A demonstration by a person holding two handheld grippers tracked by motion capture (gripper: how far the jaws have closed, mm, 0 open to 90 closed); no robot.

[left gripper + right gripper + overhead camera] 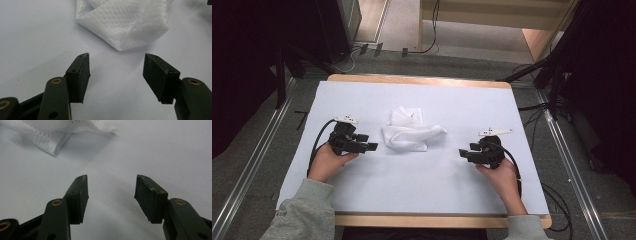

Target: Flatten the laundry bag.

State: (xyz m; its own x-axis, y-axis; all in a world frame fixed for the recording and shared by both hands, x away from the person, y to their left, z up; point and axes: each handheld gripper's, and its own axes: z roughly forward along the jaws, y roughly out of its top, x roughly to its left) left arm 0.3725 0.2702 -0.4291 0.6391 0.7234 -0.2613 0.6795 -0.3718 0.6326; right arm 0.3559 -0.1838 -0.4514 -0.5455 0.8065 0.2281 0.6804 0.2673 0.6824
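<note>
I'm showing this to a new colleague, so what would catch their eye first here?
A crumpled white cloth lies alone mid-table on the pale sheet. The left hand-held gripper sits just short of it, jaws open, and the right hand-held gripper waits farther off, also open.

Lab recording rig, black curtains, floor rails, loose cables

Light is even and soft on the pale desk, while the room around it falls into darkness. In both gripper views the black fingers are dim and slightly blurred; beyond them the white cloth is brightly lit, casting a faint shadow.
</note>
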